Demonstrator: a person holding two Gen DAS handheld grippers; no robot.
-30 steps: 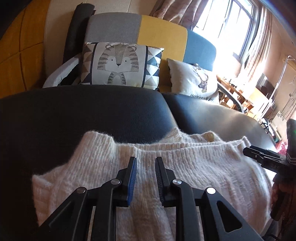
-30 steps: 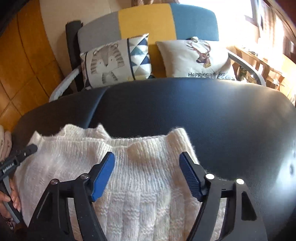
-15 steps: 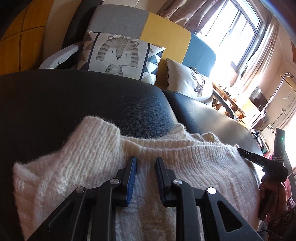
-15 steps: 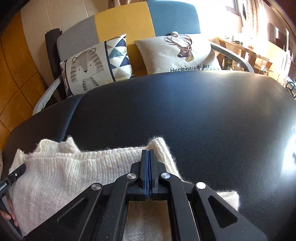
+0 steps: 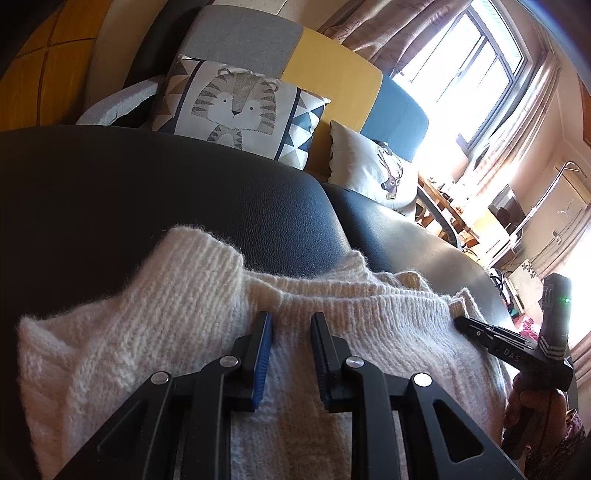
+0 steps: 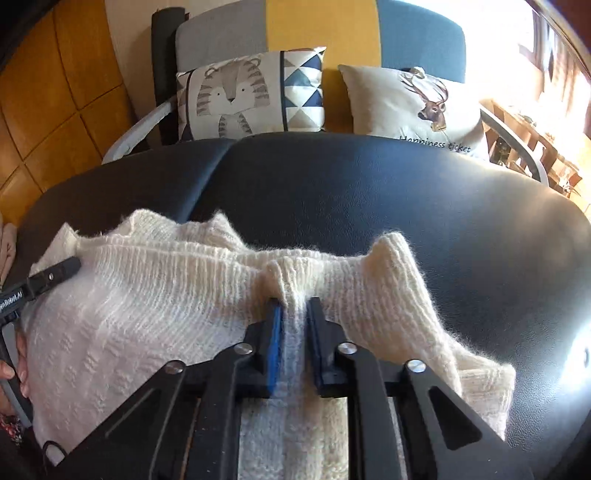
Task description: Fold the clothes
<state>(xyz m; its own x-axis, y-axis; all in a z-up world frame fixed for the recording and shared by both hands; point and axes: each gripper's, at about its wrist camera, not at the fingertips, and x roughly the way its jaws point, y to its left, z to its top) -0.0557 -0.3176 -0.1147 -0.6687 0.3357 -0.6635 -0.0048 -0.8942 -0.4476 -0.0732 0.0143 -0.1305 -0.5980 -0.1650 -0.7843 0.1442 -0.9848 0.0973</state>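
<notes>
A cream knitted sweater point(image 5: 147, 332) lies on a black leather surface point(image 5: 184, 203). My left gripper point(image 5: 291, 328) rests on its far edge, narrow jaws closed on a thick bunch of knit. At the right edge of that view, my right gripper point(image 5: 461, 323) reaches onto the sweater's corner, held by a hand point(image 5: 524, 406). In the right wrist view the sweater point(image 6: 147, 295) is drawn up into a ridge. My right gripper point(image 6: 294, 314) pinches that ridge, and its jaws are opening slightly with the knit still between them. The left gripper point(image 6: 70, 264) touches the sweater's far left.
A grey, yellow and blue sofa point(image 6: 351, 29) stands beyond the black surface point(image 6: 406, 203), with a tiger cushion point(image 6: 251, 96) and a deer cushion point(image 6: 417, 103). A bright window point(image 5: 461, 74) and cluttered shelves point(image 5: 498, 221) lie to the right. Wooden panelling point(image 6: 55, 92) is at the left.
The right jaws went from wide apart over the sweater to a narrow pinch on a ridge of knit. The left gripper tilted and shifted slightly, keeping its opening; the sweater's left edge bunched higher.
</notes>
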